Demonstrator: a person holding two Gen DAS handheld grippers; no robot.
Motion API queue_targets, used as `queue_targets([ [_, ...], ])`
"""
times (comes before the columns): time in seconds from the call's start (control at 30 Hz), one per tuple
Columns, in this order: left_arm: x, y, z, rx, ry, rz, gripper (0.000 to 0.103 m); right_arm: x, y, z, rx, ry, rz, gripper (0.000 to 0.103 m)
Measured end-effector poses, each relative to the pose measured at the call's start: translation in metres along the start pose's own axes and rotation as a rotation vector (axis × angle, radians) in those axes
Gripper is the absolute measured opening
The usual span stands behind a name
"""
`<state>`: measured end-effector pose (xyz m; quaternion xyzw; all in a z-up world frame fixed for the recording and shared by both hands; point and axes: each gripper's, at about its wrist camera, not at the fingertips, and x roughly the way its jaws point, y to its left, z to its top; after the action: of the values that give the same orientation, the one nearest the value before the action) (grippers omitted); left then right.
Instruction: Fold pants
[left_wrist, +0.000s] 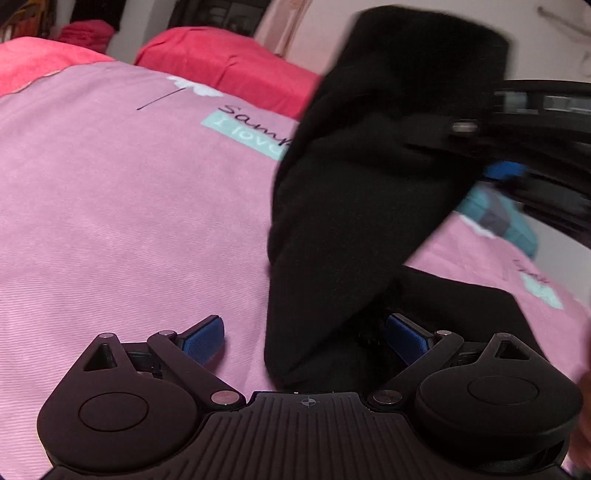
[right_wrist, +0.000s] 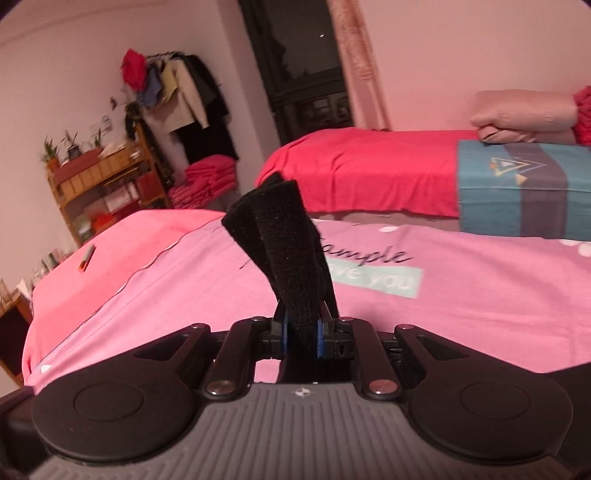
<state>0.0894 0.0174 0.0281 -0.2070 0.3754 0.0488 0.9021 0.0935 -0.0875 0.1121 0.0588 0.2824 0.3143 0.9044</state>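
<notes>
While the left hand-held gripper (left_wrist: 304, 338) hovers with its jaws spread wide over the bed (left_wrist: 110, 221), the black pants (left_wrist: 351, 206) hang in front of it, lifted off the pink cover. One blue pad (left_wrist: 205, 338) shows bare at left; the other pad (left_wrist: 406, 338) lies against or just behind a fold of dark cloth, and whether it touches cannot be told. The lower end of the pants drops behind the gripper body and is cut off from view. At upper right the cloth runs up toward a dark, blurred shape with a blue spot, the right hand-held gripper (left_wrist: 506, 171), whose outline is smeared by motion.

In the right wrist view, the right hand-held gripper (right_wrist: 302, 338) has its jaws pressed together on a bunched strip of the pants (right_wrist: 291, 251), which stands up past the fingertips and hides part of the printed lettering (right_wrist: 373, 271) on the cover. The rest of the garment lies outside this view. Beyond the bed (right_wrist: 480, 295) stand a second bed (right_wrist: 369, 166) with red sheet, a folded pink quilt (right_wrist: 524, 118), a wooden shelf (right_wrist: 103, 184) and a rack of hanging clothes (right_wrist: 184, 96). A small red object (right_wrist: 86, 258) on the cover at left is too small to identify.
</notes>
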Motion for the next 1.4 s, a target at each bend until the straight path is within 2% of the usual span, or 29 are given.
queue_targets([
  [0.07,0.018,-0.008,0.001,-0.011,0.035,0.111,0.103,-0.007,-0.021,-0.001,0.017,-0.032,-0.024,0.016],
  [0.1,0.026,-0.009,0.001,-0.014,0.073,0.122,0.103,-0.018,-0.033,-0.001,0.029,-0.057,-0.042,0.016],
  [0.13,0.026,-0.012,-0.001,0.01,0.062,0.112,0.103,-0.029,-0.047,-0.002,0.049,-0.083,-0.058,0.016],
  [0.23,0.021,-0.027,-0.006,0.099,0.085,0.009,0.103,-0.064,-0.099,-0.02,0.145,-0.132,-0.105,0.016],
  [0.3,0.021,-0.035,-0.011,0.19,0.136,-0.077,0.103,-0.077,-0.135,-0.048,0.203,-0.14,-0.183,0.017],
  [0.37,0.019,-0.039,-0.021,0.255,0.189,-0.162,0.103,-0.082,-0.171,-0.081,0.288,-0.077,-0.278,0.02],
  [0.4,0.017,-0.038,-0.024,0.277,0.207,-0.195,0.103,-0.083,-0.186,-0.095,0.341,-0.032,-0.299,0.022],
  [0.47,0.007,-0.033,-0.027,0.313,0.214,-0.248,0.103,-0.096,-0.203,-0.111,0.403,-0.056,-0.231,0.024],
  [0.5,0.0,-0.029,-0.028,0.323,0.206,-0.275,0.103,-0.107,-0.206,-0.111,0.423,-0.086,-0.225,0.037],
  [0.53,-0.006,-0.023,-0.023,0.326,0.196,-0.297,0.103,-0.117,-0.206,-0.107,0.418,-0.125,-0.249,0.055],
  [0.6,-0.018,-0.016,-0.016,0.328,0.168,-0.343,0.103,-0.129,-0.204,-0.097,0.356,-0.192,-0.329,0.075],
  [0.7,-0.033,-0.012,-0.003,0.312,0.107,-0.365,0.103,-0.124,-0.21,-0.082,0.329,-0.188,-0.356,0.076],
  [0.77,-0.03,-0.015,0.011,0.293,0.084,-0.341,0.103,-0.11,-0.215,-0.078,0.344,-0.157,-0.381,0.074],
  [0.8,-0.025,-0.017,0.017,0.283,0.079,-0.316,0.103,-0.101,-0.214,-0.079,0.339,-0.132,-0.397,0.063],
  [0.83,-0.02,-0.02,0.022,0.276,0.076,-0.293,0.103,-0.091,-0.212,-0.082,0.327,-0.1,-0.409,0.029],
  [0.87,-0.013,-0.021,0.026,0.268,0.078,-0.273,0.103,-0.083,-0.209,-0.087,0.311,-0.068,-0.424,0.02],
  [0.93,-0.001,-0.022,0.032,0.256,0.092,-0.249,0.103,-0.093,-0.201,-0.096,0.257,-0.083,-0.428,0.01],
  [1.03,0.011,-0.024,0.036,0.249,0.11,-0.238,0.103,-0.119,-0.186,-0.097,0.185,-0.13,-0.44,0.008],
  [1.07,0.017,-0.027,0.037,0.246,0.119,-0.236,0.103,-0.12,-0.189,-0.099,0.19,-0.114,-0.451,0.008],
  [1.13,0.03,-0.032,0.04,0.241,0.137,-0.23,0.103,-0.108,-0.204,-0.107,0.242,-0.022,-0.443,0.009],
  [1.17,0.036,-0.033,0.042,0.234,0.146,-0.229,0.103,-0.108,-0.206,-0.108,0.24,-0.017,-0.437,0.009],
  [1.2,0.04,-0.033,0.044,0.224,0.154,-0.235,0.103,-0.111,-0.204,-0.105,0.227,-0.022,-0.435,0.012],
  [1.23,0.045,-0.034,0.047,0.211,0.166,-0.24,0.103,-0.116,-0.203,-0.101,0.223,-0.035,-0.441,0.024],
  [1.27,0.05,-0.034,0.049,0.199,0.179,-0.244,0.103,-0.121,-0.203,-0.096,0.227,-0.061,-0.454,0.032],
  [1.33,0.062,-0.035,0.052,0.177,0.207,-0.254,0.103,-0.126,-0.202,-0.083,0.215,-0.108,-0.477,0.081],
  [1.37,0.067,-0.036,0.052,0.17,0.222,-0.257,0.103,-0.123,-0.202,-0.077,0.198,-0.113,-0.473,0.088],
  [1.4,0.072,-0.037,0.05,0.168,0.234,-0.266,0.103,-0.118,-0.202,-0.071,0.183,-0.11,-0.469,0.089],
])
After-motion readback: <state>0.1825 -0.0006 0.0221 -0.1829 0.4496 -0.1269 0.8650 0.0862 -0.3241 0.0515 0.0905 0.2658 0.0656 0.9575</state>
